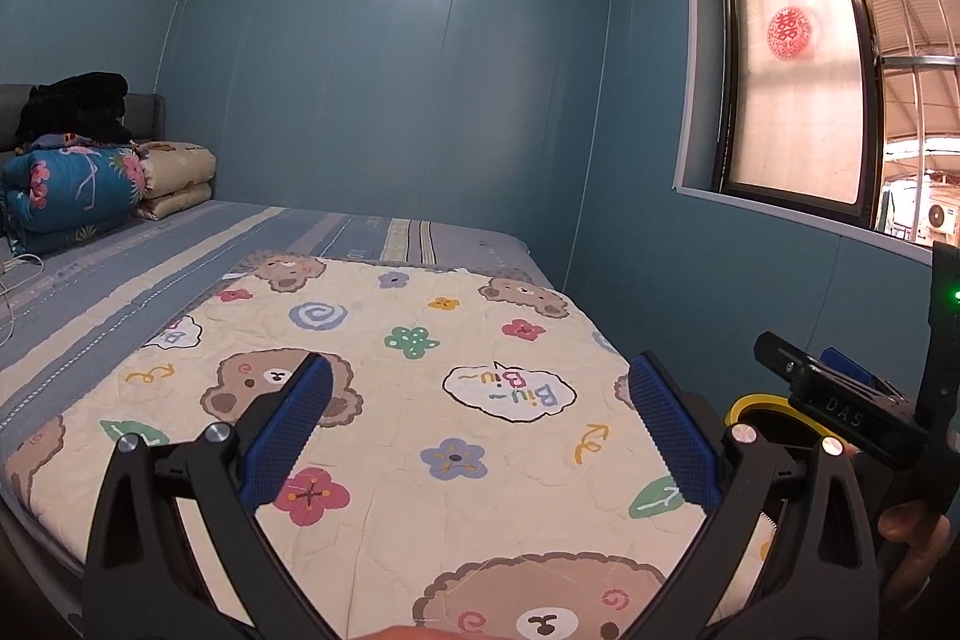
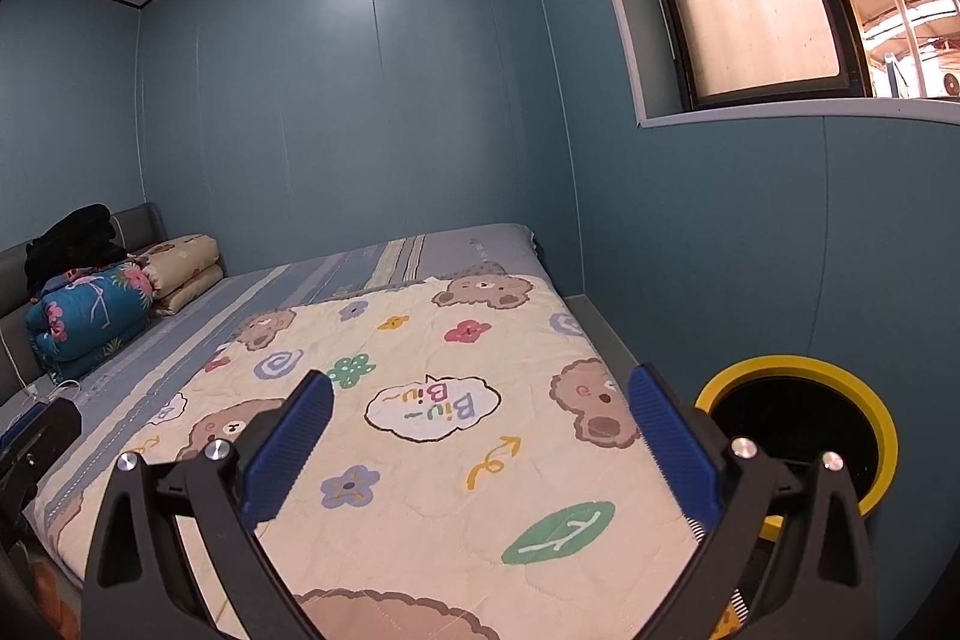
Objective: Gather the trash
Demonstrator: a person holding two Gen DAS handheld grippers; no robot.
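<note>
1. Two grippers, both spread wide w/ nothing between the blue pads: left gripper (image 1: 480, 430) and right gripper (image 2: 480, 442) hover over the foot end of the bed, aimed along it. Wide spread suits scanning or reaching, not carrying.
2. Right gripper also shows at the right edge of the left wrist view (image 1: 840, 394), a fingertip (image 1: 912, 526) on its handle, so the two are held side by side, close together.
3. Just right of the bed, low by the wall: yellow-rimmed bin (image 2: 798, 370), black inside. Sits w/in easy reach of the right gripper, prob. so trash off the bed can drop straight in. Contents too dark to tell.
4. Under both grippers: cartoon bear quilt (image 2: 420, 460), laid flat. No trash visible on it in either view.
5. Further on: striped sheet (image 1: 180, 268), also bare of trash as far as seen.
6. Far end, by the headboard: folded bedding (image 1: 72, 184) stacked w/ dark clothing (image 1: 78, 106) on top, out of the way.
7. Judgement: scene fits either trash already binned or trash lying out of frame; can't settle which.
</note>
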